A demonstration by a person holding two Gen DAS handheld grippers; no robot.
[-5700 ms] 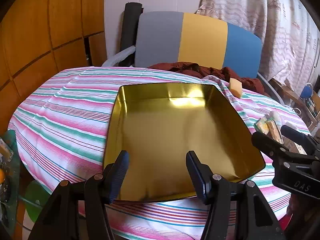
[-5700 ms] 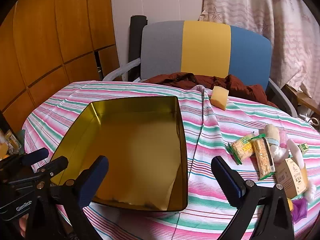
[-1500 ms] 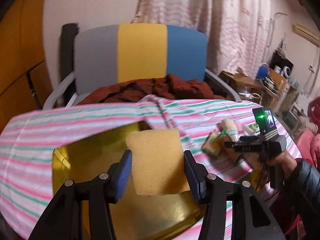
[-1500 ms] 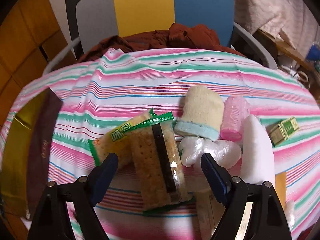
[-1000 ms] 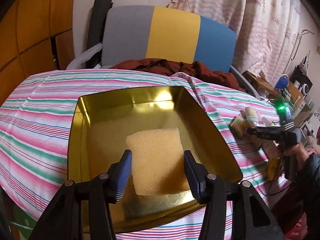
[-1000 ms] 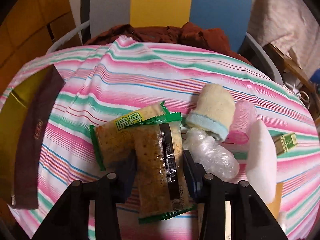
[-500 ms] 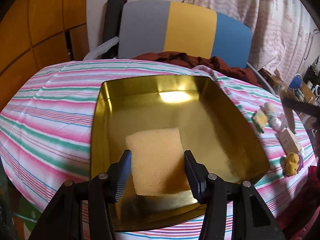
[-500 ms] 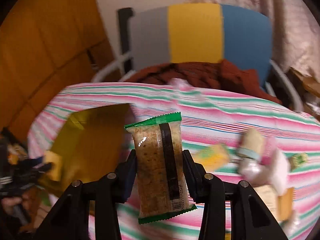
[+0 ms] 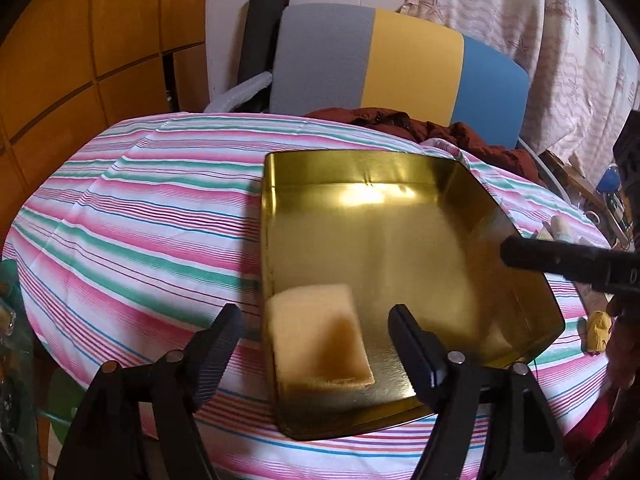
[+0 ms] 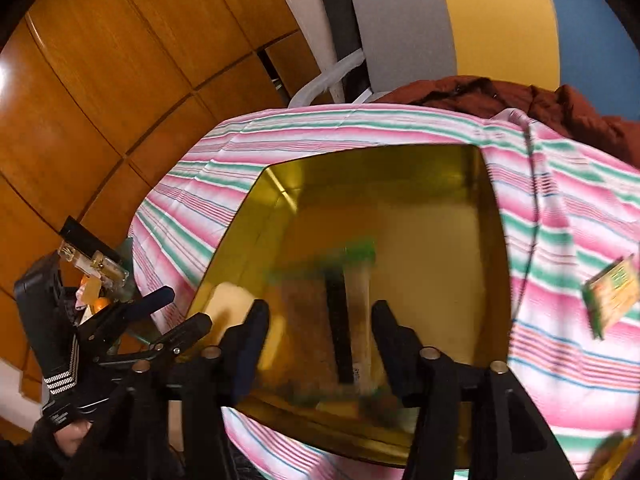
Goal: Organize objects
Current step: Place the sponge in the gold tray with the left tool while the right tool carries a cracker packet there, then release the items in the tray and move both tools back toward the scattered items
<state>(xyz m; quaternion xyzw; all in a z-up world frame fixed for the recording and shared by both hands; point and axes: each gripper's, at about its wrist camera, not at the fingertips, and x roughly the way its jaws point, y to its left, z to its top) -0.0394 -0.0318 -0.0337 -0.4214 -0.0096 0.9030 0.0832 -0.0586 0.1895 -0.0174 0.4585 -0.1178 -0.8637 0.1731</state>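
A gold metal tray point(image 9: 516, 216) sits on the striped tablecloth. A yellow sponge point(image 9: 320, 344) lies flat in its near left corner. My left gripper point(image 9: 316, 340) hangs open over the sponge, both fingers clear of its sides. In the right wrist view, my right gripper point(image 10: 320, 320) is over the tray point(image 10: 492, 216), jaws slightly apart. A blurred green-edged cracker packet point(image 10: 320, 320) shows between them, just above the tray floor. The sponge point(image 10: 230, 304) and left gripper point(image 10: 168, 312) appear at lower left. One right gripper finger point(image 9: 532, 256) reaches in from the right.
A grey, yellow and blue chair point(image 9: 400, 64) with a brown jacket point(image 9: 400, 120) stands behind the table. A second snack packet point(image 10: 612, 296) and a small yellow item point(image 9: 598, 328) lie right of the tray. Wooden wall panels point(image 10: 120, 60) are on the left.
My left gripper has opened and let the sponge down into the tray's near left corner. My right gripper carried the cracker packet over the tray and its jaws have parted a little.
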